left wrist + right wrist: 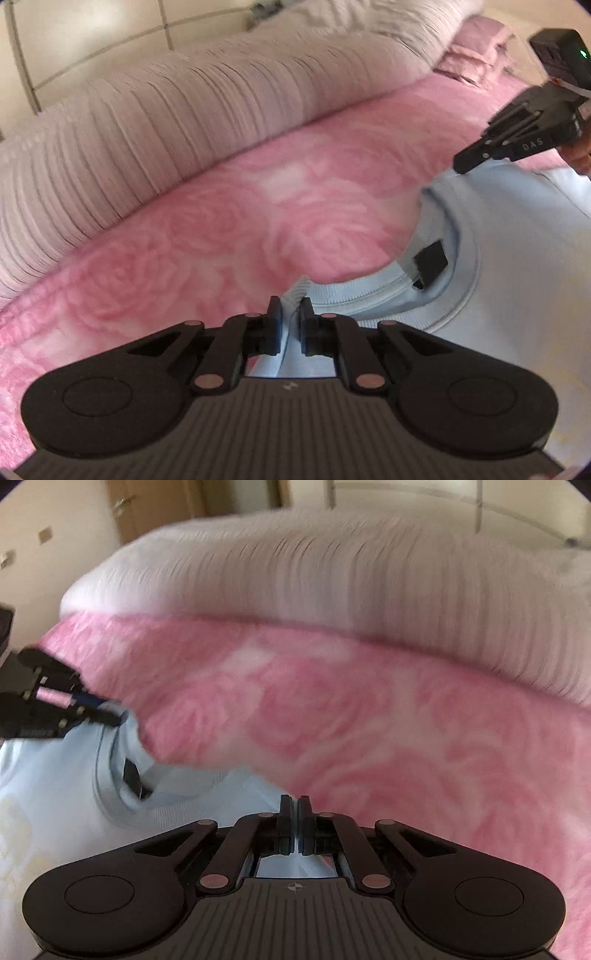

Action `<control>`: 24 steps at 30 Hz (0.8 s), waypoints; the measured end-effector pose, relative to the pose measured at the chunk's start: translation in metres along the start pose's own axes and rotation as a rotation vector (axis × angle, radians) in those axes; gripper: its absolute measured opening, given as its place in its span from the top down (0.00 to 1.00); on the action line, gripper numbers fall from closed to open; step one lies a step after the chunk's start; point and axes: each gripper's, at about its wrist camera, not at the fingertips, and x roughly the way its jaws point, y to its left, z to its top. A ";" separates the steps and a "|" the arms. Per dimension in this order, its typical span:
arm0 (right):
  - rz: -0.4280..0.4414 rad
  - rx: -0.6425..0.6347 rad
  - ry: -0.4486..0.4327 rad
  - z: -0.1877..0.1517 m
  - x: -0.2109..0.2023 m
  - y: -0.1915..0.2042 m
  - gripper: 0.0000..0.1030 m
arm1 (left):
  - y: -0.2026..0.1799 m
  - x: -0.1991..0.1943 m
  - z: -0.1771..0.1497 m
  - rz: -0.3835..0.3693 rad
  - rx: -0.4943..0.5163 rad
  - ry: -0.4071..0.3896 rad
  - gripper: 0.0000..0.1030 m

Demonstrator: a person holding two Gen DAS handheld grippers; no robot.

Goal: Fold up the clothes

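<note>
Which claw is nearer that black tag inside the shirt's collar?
Roughly equal, maybe the right. The left claw and right claw each pinch the light blue sweatshirt on opposite sides of the black tag.

A pale blue sweatshirt, collar forward, lies apparently face-up on pink bedding.

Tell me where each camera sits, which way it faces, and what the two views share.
Left wrist: on the left gripper, facing along its fingers over the light blue shirt it pinches; right gripper at far right.
Right wrist: on the right gripper, likewise; left gripper at far left.
Shared: shirt, pink blanket, ribbed duvet.
</note>
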 end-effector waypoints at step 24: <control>-0.144 -0.020 0.133 -0.072 -0.038 0.032 0.69 | 0.018 -0.074 -0.099 0.254 -0.159 0.076 0.97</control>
